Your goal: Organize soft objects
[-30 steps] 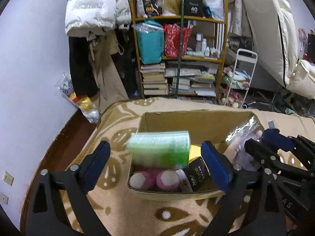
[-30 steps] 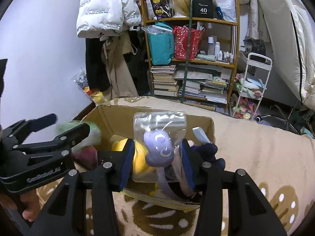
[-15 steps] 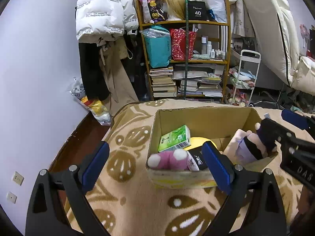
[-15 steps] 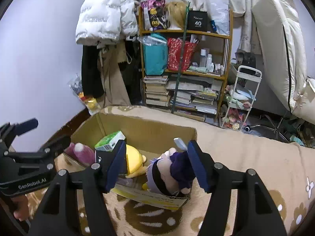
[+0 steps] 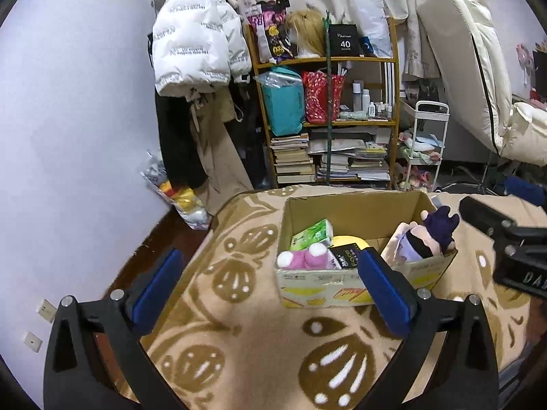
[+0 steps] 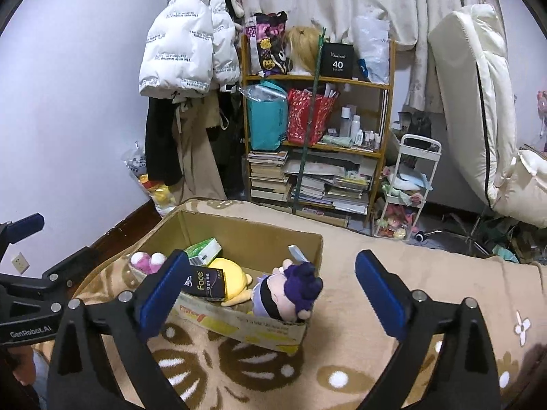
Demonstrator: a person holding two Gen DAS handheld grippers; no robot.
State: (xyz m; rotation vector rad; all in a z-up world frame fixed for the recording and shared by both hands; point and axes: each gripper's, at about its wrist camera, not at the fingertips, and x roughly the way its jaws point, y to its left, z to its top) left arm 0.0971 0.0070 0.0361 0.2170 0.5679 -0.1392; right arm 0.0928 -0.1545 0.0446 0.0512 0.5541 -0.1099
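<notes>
A cluttered bedroom, a beige blanket with brown leaf pattern (image 5: 259, 352) covering the bed. On it sits the open brown cardboard box (image 6: 246, 235), holding a purple-haired plush doll (image 6: 290, 290), a yellow plush (image 6: 232, 273), a pink plush (image 5: 301, 256) and a green tissue pack (image 5: 312, 234). The left gripper (image 5: 273, 294) and right gripper (image 6: 273, 290) are both opening, nothing between their jaws. The dropping-in step looks done; next, I judge, comes finding another soft item.
</notes>
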